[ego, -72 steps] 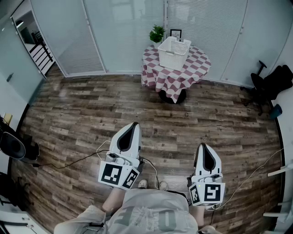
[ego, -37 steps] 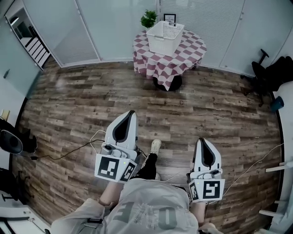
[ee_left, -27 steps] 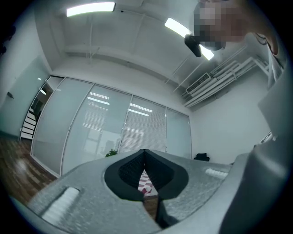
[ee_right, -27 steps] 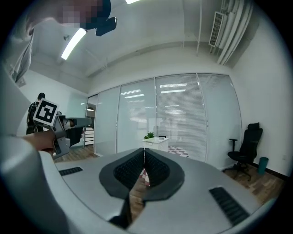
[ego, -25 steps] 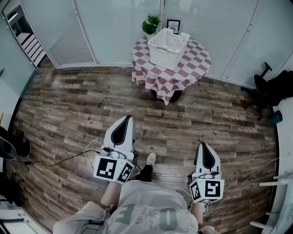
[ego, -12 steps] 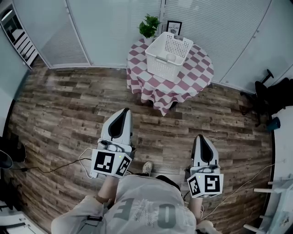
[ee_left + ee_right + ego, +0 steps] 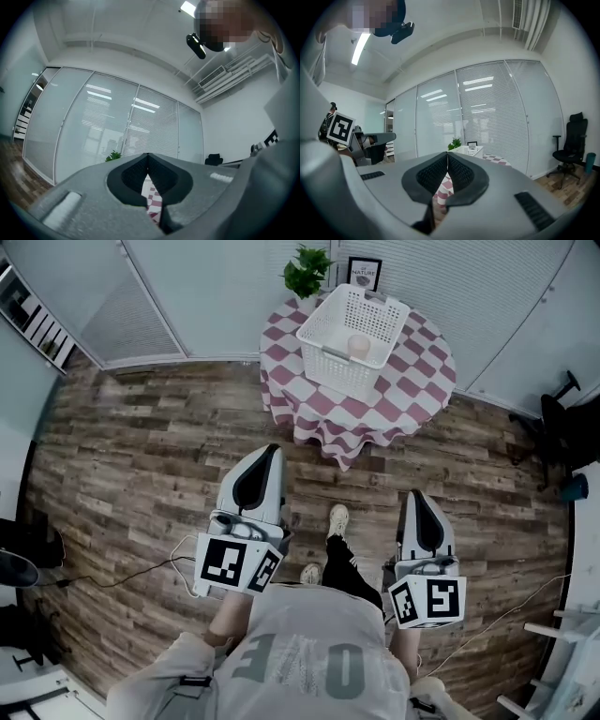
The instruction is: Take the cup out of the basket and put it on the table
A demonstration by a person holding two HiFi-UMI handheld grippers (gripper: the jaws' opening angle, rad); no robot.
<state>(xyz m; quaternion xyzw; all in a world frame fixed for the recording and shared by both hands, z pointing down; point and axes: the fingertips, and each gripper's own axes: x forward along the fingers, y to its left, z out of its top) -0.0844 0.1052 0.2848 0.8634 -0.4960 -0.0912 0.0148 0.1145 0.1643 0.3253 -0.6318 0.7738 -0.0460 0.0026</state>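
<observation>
So the left tool (image 7: 266, 454) is clamped shut on nothing, over plank floor (image 7: 141, 456). Ahead of both tools, well apart, the cup (image 7: 358, 345) sits in the basket (image 7: 323, 338) on the checkered round worktop (image 7: 412, 381), with glass walls (image 7: 225, 287) behind. The right tool (image 7: 419, 496) is closed and empty too.

We take this for an office. Behind the table (image 7: 412, 381) run full-height glass walls (image 7: 216, 287) hung with blinds (image 7: 450, 277), and right of the table stands a black swivel chair (image 7: 572, 140). At the table's back edge sit a plant (image 7: 307, 270) and a small frame (image 7: 364, 271). Plank floor (image 7: 141, 456) spreads before the table, and a strip light (image 7: 360, 48) runs overhead.
</observation>
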